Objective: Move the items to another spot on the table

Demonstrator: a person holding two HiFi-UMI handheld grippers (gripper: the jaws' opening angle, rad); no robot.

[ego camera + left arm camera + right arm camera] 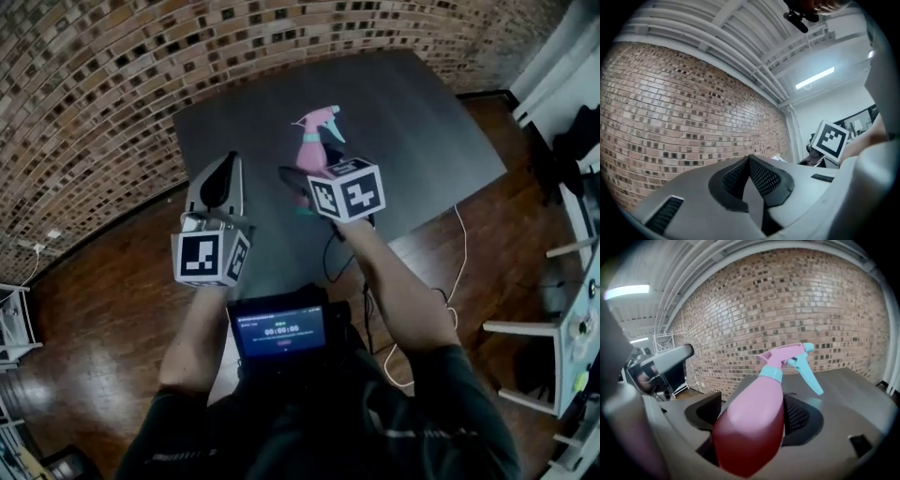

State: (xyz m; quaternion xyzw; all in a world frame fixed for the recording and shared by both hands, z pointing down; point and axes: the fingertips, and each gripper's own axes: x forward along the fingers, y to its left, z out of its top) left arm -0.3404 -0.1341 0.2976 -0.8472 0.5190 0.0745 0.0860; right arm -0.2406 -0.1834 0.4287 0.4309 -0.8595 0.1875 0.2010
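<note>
pink spray bottle [754,413], teal trigger [809,372], tilted

From the head a dark rectangular table [422,122] is overlooked steeply, a brown brick wall [670,108] is faced by both gripper views, and a pink plastic spray bottle [754,413] is shared with the right one.

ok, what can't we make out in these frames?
Spray bottle base: in the head view the marker cube of the right gripper covers it; in the right gripper view the gripper's body blocks what's underneath. On the table or lifted: unclear.
Table and bottle: outside the left gripper view; the shut left gripper faces brick wall and ceiling.
Screen small print: head view, illegible.
</note>
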